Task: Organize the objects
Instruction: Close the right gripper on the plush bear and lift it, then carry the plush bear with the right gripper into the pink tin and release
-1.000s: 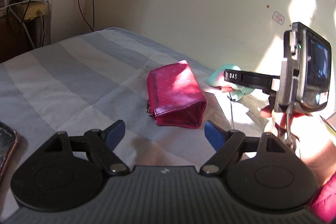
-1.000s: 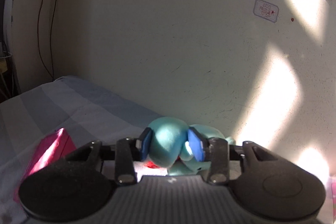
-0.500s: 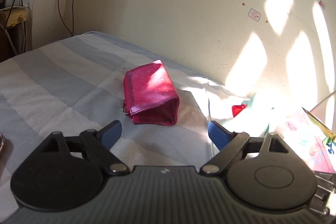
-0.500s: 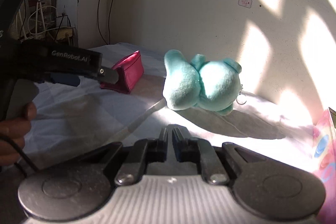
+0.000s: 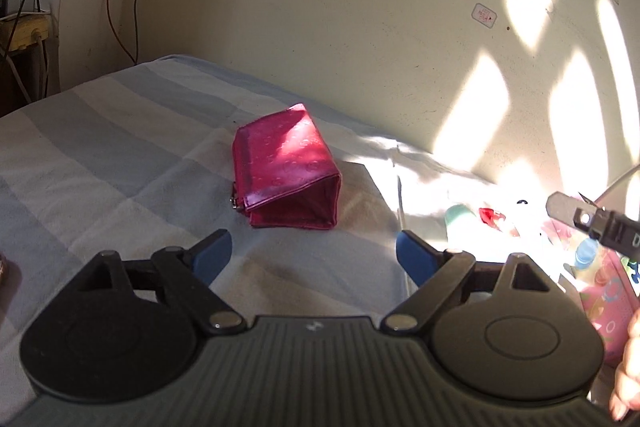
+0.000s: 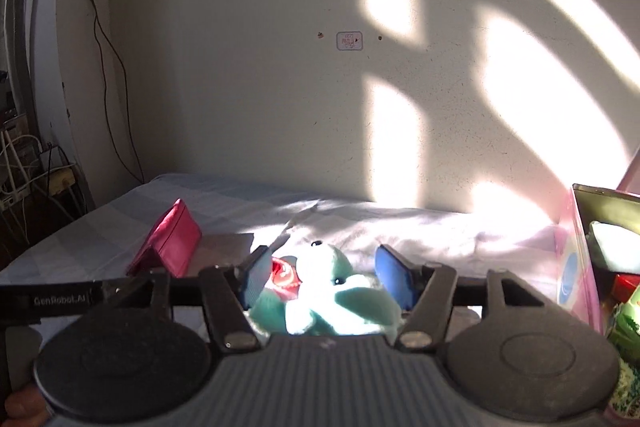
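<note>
A magenta purse (image 5: 288, 167) stands like a tent on the striped bed sheet, a short way ahead of my left gripper (image 5: 312, 255), which is open and empty. A teal plush toy (image 6: 332, 291) with a red heart lies in the sun patch, right of the purse (image 6: 168, 247). My right gripper (image 6: 324, 279) has the toy between its blue pads while its jaws are opening; the pads do not visibly press on it. In the left wrist view the toy (image 5: 460, 219) is washed out by glare, with a black part of the right tool above it at the right edge.
A pink box (image 6: 576, 259) holding several items stands at the right of the bed. The wall runs close behind the bed. Cables and a socket strip (image 6: 52, 183) hang at the far left. The left tool's black side (image 6: 60, 301) crosses the right view's lower left.
A second ago the right gripper's pads were around the toy near the purse. Half a second ago it was shut and empty, the toy lying ahead; now its jaws stand apart around the toy.
</note>
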The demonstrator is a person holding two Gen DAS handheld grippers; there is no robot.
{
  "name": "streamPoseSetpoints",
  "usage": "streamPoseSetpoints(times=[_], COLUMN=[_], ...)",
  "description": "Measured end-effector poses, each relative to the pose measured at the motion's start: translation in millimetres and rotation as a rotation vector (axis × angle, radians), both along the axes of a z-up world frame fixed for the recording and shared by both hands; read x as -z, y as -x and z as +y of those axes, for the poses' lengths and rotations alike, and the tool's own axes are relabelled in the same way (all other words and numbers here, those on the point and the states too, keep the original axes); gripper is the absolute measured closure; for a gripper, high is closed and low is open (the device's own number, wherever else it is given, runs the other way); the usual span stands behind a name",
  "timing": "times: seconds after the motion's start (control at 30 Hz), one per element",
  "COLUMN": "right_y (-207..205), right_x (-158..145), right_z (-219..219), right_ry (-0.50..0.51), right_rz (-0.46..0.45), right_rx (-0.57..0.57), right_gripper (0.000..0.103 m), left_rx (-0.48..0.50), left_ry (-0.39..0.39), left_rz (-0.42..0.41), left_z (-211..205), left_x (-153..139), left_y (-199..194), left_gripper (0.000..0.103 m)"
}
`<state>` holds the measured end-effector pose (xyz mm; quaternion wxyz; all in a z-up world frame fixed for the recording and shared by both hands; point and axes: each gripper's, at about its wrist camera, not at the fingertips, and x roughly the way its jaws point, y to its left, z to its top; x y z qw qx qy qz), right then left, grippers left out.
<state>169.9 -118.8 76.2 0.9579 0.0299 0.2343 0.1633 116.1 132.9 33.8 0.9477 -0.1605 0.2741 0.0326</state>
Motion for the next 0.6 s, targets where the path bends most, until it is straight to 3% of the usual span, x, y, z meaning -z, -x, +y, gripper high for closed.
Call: streamPoseSetpoints(times=[0.1,0.2,0.27,0.33,0.4,0.43,0.6], right_y=[-22.7,-52.8,-64.1,-53.3,-42.1,-38.8,-4.0], right_x=[1.9,27.4,51.7,61.1,61.8,62.5,59.9], right_z=[-18.5,-30.5,-30.1,-20.0,-6.6,-2.8,22.0], right_ry=[-0.120,-0.229,-0.299,-0.290,-0.260,-0.269,-0.147], right_rz=[0.062,0.253,0.398,0.376,0.372,0.384,0.331], right_rx=[0.044,0.039,-0.017,-0.053,-0.139,-0.166,-0.227], right_gripper=[0.027,0.025,0.016,0.014,0.021,0.030,0.055], left_rx=[0.033,0.074,0.101,0.139,0.174,0.183,0.204], left_ry=[0.015,0.046,0.068,0.099,0.130,0.137,0.169], left_rz=[-0.009,-0.014,-0.016,-0.018,-0.017,-0.017,-0.019], left_z=[-2.4,-3.3,-3.5,-4.5,-5.7,-6.2,-6.3], left_x=[-1.4,-2.3,-2.4,-1.7,-0.6,-0.3,1.0], left_y=[1.1,2.2,2.4,1.8,0.5,0.3,-0.3], left_gripper=[0.012,0.012,0.012,0.011,0.011,0.011,0.011])
